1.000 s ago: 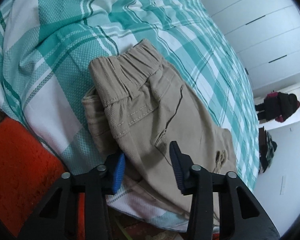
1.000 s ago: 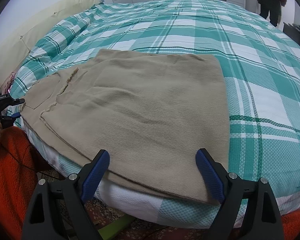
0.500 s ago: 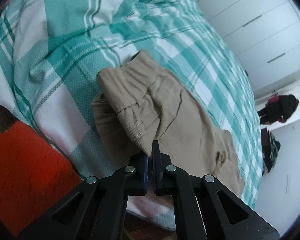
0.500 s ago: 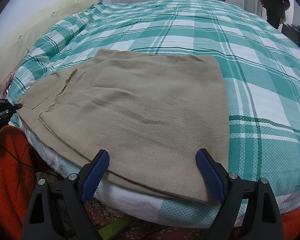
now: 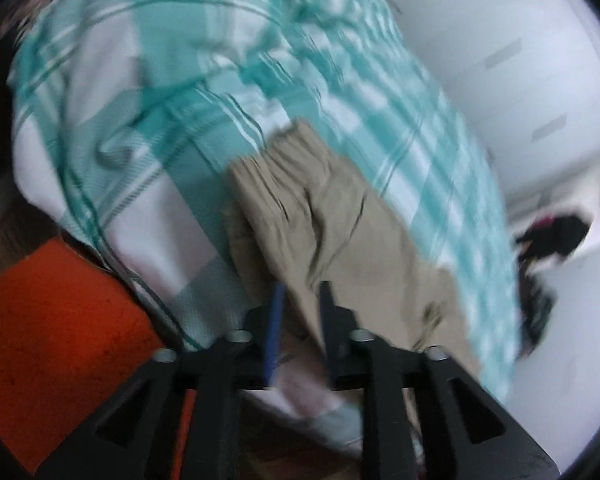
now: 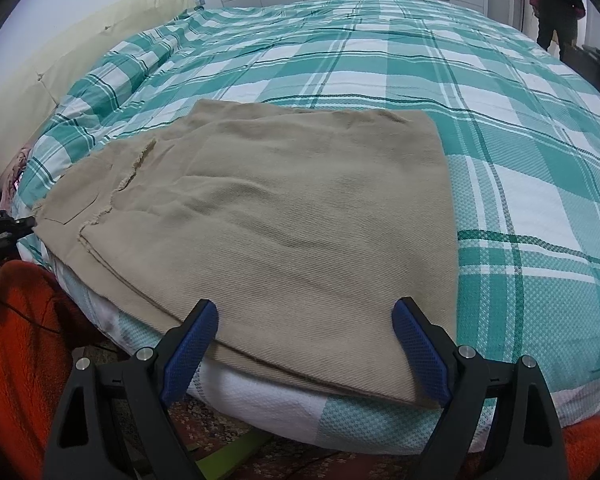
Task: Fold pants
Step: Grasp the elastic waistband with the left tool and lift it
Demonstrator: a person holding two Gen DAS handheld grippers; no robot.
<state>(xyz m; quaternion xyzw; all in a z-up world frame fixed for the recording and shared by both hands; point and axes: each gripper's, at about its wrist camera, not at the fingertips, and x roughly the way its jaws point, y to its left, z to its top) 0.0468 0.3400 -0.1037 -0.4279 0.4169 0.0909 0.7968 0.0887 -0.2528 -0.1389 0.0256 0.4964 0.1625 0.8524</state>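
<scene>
Lying on the bed (image 6: 380, 80), soft, light tan pants (image 6: 300, 208) need edge grips; left hand-held gripper (image 5: 300, 300), at nine o'clock, has just reopened around cloth; right hand-held gripper (image 6: 306, 328) spread.

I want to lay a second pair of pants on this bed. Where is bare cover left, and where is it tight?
The plaid cover is bare beyond the tan pants' far edge up to the pillow, and on their right out to the bed's edge. The near edge is crowded: the pants overhang it, the open right gripper straddles their hem, and the left gripper is at the waistband end.
</scene>
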